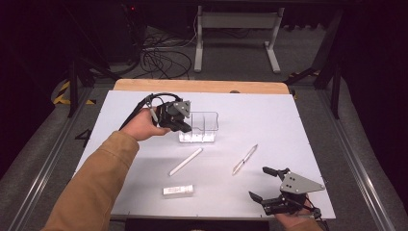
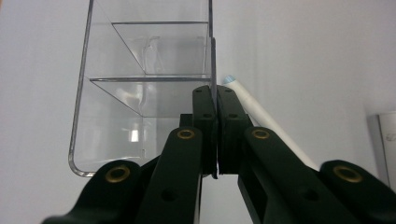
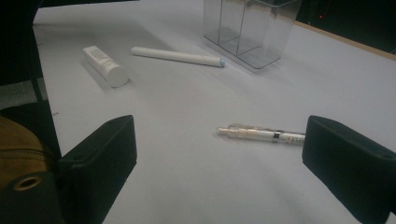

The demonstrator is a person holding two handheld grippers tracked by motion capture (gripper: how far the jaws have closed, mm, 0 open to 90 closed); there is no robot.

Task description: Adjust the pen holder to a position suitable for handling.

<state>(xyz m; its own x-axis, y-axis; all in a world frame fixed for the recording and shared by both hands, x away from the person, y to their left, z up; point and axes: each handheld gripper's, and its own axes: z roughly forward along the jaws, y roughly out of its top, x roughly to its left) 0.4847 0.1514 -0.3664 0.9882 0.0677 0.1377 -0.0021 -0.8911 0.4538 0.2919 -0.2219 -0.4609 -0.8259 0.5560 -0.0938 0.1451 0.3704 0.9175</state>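
High view, organiser: one clear acrylic organiser (image 1: 204, 126) stands at the table's centre, toward 12 o'clock; its dividers are hard to make out.
High view, left gripper: the left gripper (image 1: 185, 126) meets the organiser's 9 o'clock wall; the contact itself is hidden behind the gripper body.
High view, loose things: three — one white marker (image 1: 185, 161), one clear pen (image 1: 245, 159), one small white tube (image 1: 178, 190), all toward 6 o'clock of the organiser.
High view, right gripper: the right gripper (image 1: 263, 184) sits at 5 o'clock on the table (image 1: 298, 125), jaws spread, nothing between them; its hand is cut off by the frame.
Left gripper view: jaws pressed together, pinching the thin edge of the organiser wall (image 2: 212, 60); two inner dividers show clearly here. The marker's blue-tipped end (image 2: 247, 100) is half hidden behind the jaws.
Right gripper view: jaws wide apart; the pen (image 3: 261, 134) lies between them, untouched, its 3 o'clock end hidden by a jaw. The tube's round cap (image 3: 105, 65) is readable here; the organiser's top is cut off.
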